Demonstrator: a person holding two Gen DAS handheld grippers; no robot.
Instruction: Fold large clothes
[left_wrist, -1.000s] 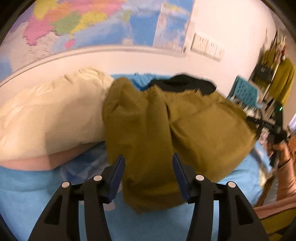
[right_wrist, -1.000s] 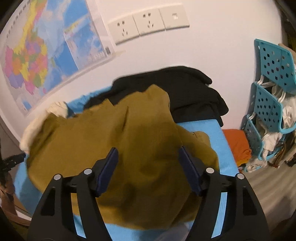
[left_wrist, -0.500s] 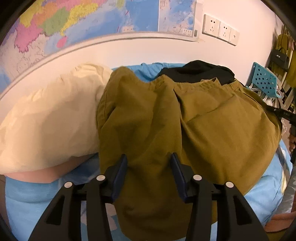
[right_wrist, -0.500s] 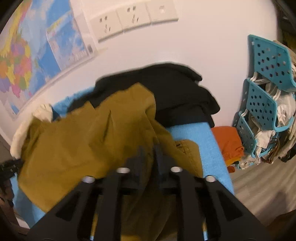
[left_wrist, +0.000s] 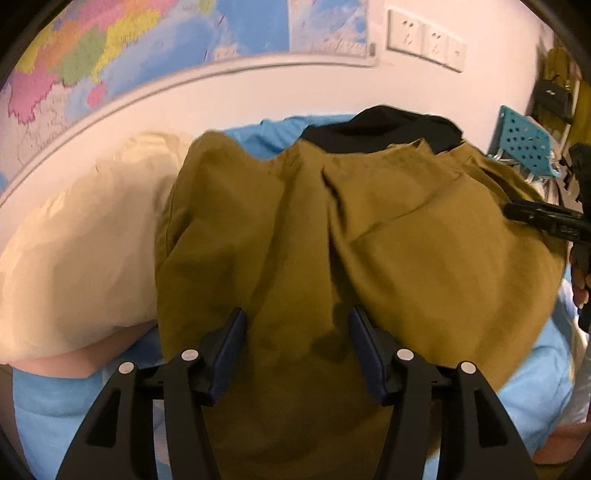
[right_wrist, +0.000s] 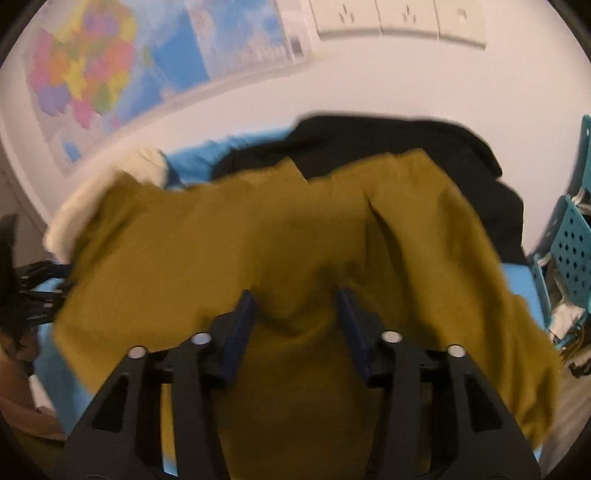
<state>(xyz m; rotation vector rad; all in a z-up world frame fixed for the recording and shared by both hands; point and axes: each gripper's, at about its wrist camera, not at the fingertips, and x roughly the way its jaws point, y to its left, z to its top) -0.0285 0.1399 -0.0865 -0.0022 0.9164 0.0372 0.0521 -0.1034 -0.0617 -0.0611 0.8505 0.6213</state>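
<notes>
A large olive garment (left_wrist: 369, 240) lies spread over the blue bed sheet (left_wrist: 48, 413), its far edge resting on a black garment (left_wrist: 380, 125). My left gripper (left_wrist: 297, 347) hovers low over its near left part. Its jaws are opening and olive cloth lies between and under them, unpinched. In the right wrist view the same olive garment (right_wrist: 258, 240) fills the middle. My right gripper (right_wrist: 297, 325) is over it with jaws opening; a soft ridge of cloth rises between the fingers, and the pads do not clamp it. The right gripper's black body (left_wrist: 543, 218) shows at the right edge.
A cream pillow (left_wrist: 81, 251) lies left of the garment. Beyond the bed the white wall carries a coloured map (left_wrist: 147, 48) and sockets (left_wrist: 424, 40). A teal perforated rack (right_wrist: 572, 251) stands to the right. The left gripper (right_wrist: 37, 291) shows at the left edge.
The right gripper, shut on a pinch of olive cloth half a second ago, now has its jaws apart. The garment lies wider and flatter. The left gripper has come lower over it.
</notes>
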